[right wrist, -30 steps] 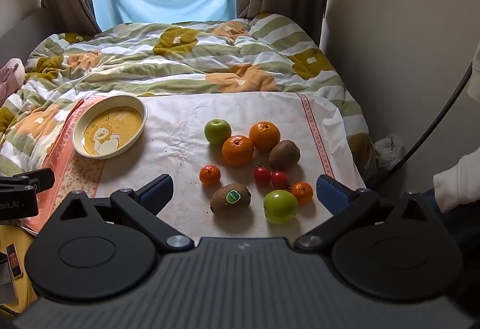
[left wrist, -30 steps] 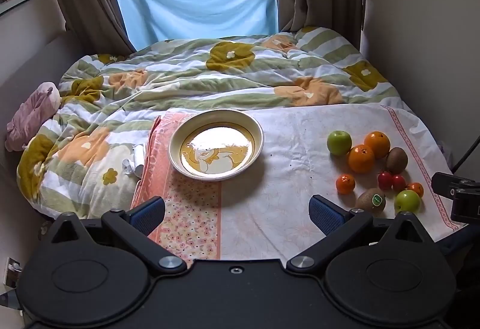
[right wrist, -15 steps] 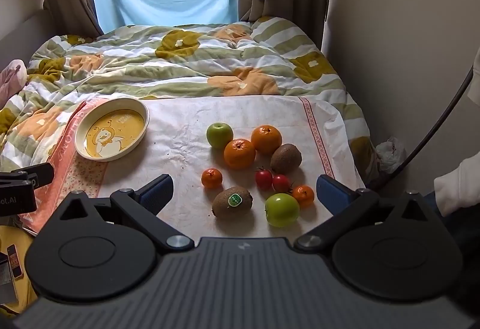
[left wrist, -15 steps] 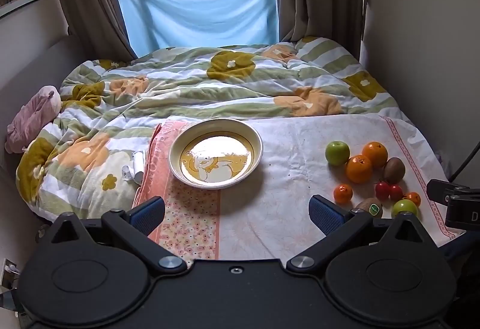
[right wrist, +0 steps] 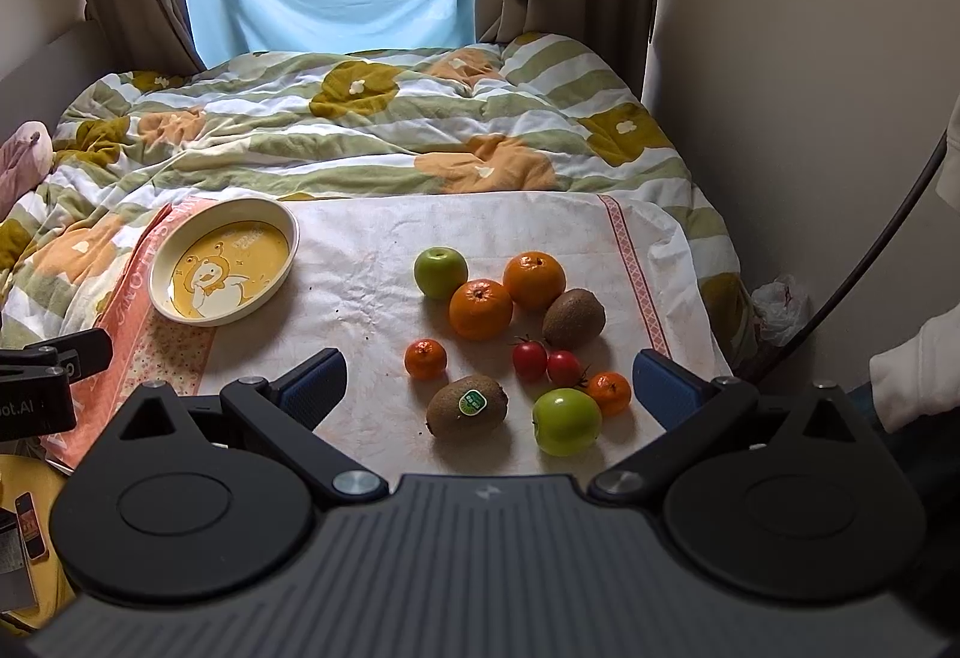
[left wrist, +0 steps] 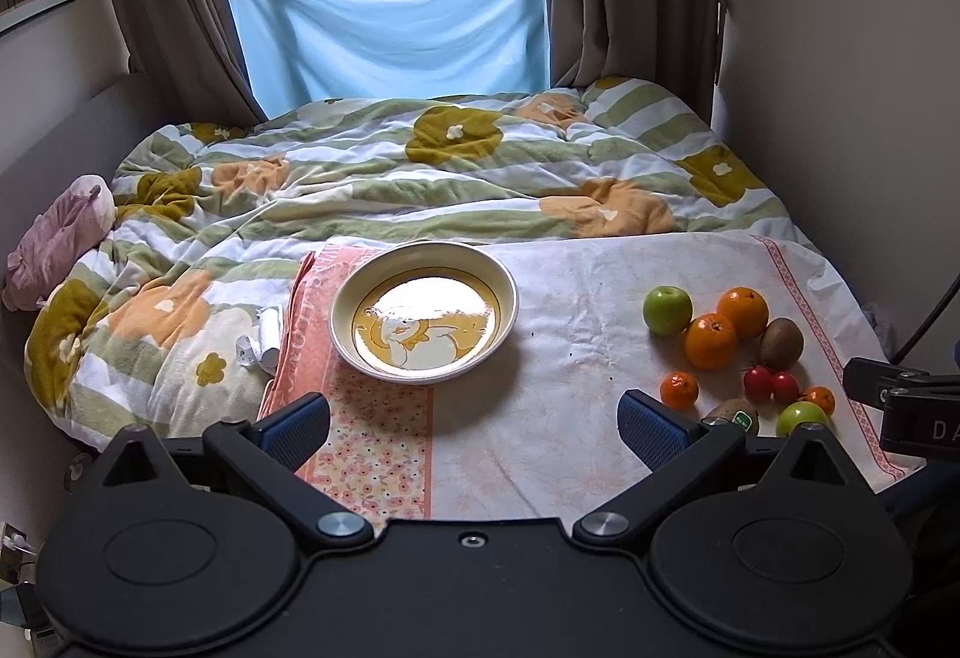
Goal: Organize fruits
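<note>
An empty cream and yellow bowl (left wrist: 423,313) with a duck picture sits on a white cloth (left wrist: 576,418) on the bed; it also shows in the right wrist view (right wrist: 223,269). A cluster of fruit lies to its right: two green apples (right wrist: 440,271) (right wrist: 566,421), two oranges (right wrist: 480,308) (right wrist: 534,280), two kiwis (right wrist: 467,404) (right wrist: 573,318), two cherry tomatoes (right wrist: 529,359) and two small mandarins (right wrist: 425,358). My left gripper (left wrist: 474,424) is open and empty, in front of the bowl. My right gripper (right wrist: 489,388) is open and empty, just in front of the fruit.
A flowered duvet (left wrist: 420,178) covers the bed behind the cloth. A pink soft toy (left wrist: 57,244) lies at the far left. A wall (right wrist: 810,87) runs close along the right side. Curtains and a blue sheet hang at the window.
Both views have tilted upward and drawn slightly back, so the bowl and fruit sit lower in frame. Nothing on the cloth has moved. Both grippers stay open.
</note>
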{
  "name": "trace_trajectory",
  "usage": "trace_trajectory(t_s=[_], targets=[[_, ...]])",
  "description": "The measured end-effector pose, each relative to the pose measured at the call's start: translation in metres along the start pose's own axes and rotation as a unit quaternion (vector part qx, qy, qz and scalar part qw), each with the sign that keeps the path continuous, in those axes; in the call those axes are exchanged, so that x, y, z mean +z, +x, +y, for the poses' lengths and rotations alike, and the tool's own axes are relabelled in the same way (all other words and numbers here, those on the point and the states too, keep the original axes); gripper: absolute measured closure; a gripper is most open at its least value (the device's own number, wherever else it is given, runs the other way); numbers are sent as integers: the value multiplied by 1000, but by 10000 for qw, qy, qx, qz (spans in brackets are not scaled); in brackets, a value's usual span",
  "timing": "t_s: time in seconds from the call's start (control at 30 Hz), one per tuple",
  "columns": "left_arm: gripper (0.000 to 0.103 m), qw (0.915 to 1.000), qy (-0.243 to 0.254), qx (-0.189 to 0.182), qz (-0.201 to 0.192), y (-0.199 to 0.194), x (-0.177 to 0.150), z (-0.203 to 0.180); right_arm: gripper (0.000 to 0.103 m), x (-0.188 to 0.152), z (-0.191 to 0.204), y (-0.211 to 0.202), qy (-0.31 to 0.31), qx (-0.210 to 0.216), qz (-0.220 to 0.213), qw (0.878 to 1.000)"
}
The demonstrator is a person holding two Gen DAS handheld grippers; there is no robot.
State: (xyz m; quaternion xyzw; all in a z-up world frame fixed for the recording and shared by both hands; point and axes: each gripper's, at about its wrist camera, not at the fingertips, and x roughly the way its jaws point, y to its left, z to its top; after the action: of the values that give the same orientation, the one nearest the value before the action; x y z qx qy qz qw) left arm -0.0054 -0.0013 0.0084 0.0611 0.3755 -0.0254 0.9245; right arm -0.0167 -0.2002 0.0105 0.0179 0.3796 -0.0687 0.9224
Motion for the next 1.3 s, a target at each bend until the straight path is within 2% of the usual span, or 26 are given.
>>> trace_trajectory(t_s=[0.7, 1.3], targets=[[0, 10000, -45, -70, -2, 1, 4, 1, 0, 3, 3, -2, 9, 32, -38, 10000], [0, 9999, 119, -107, -34, -1, 7, 1, 0, 3, 4, -3, 13, 33, -51, 10000]])
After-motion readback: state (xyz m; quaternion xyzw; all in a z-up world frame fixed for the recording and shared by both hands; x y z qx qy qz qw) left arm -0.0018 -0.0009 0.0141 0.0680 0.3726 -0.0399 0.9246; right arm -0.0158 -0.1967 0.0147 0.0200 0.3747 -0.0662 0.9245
